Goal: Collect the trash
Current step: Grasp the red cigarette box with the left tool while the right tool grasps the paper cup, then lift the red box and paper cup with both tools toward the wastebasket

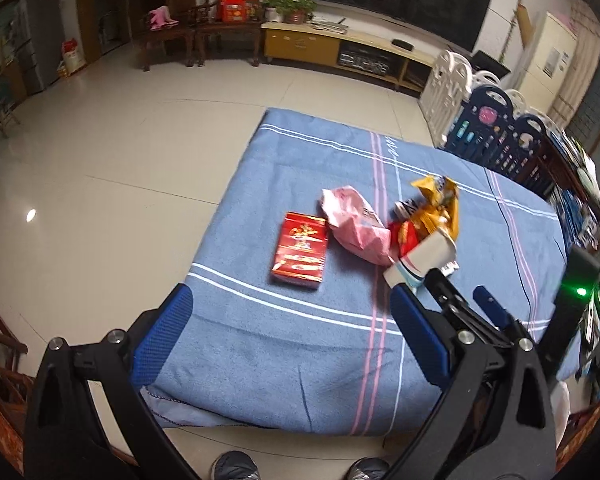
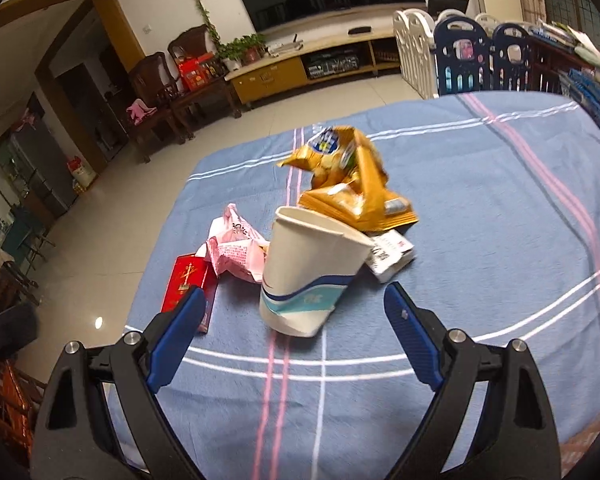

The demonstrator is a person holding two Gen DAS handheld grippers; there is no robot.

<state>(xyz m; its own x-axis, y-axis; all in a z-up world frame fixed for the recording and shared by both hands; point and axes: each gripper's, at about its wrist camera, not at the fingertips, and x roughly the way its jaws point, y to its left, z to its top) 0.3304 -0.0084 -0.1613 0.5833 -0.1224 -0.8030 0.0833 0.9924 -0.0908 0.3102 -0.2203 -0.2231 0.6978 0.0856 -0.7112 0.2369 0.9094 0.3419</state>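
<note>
Trash lies on a blue striped blanket (image 1: 284, 344). A red box (image 1: 300, 252) lies left, a crumpled pink bag (image 1: 356, 226) beside it, a yellow snack wrapper (image 1: 438, 204) behind. A white paper cup (image 2: 308, 272) with a blue-green band stands tilted in the pile; it also shows in the left wrist view (image 1: 424, 258). My right gripper (image 2: 292, 312) is open, its fingers either side of the cup's base and just short of it. My left gripper (image 1: 290, 312) is open and empty, in front of the red box (image 2: 188, 284). The pink bag (image 2: 236, 250) and yellow wrapper (image 2: 352, 184) show in the right wrist view.
The blanket (image 2: 480, 216) covers a low table on a tiled floor (image 1: 100, 152). A small white packet (image 2: 390, 258) lies behind the cup. A playpen fence (image 1: 480, 120) stands at the right, a TV cabinet (image 1: 340, 48) and wooden chairs (image 1: 204, 20) at the back.
</note>
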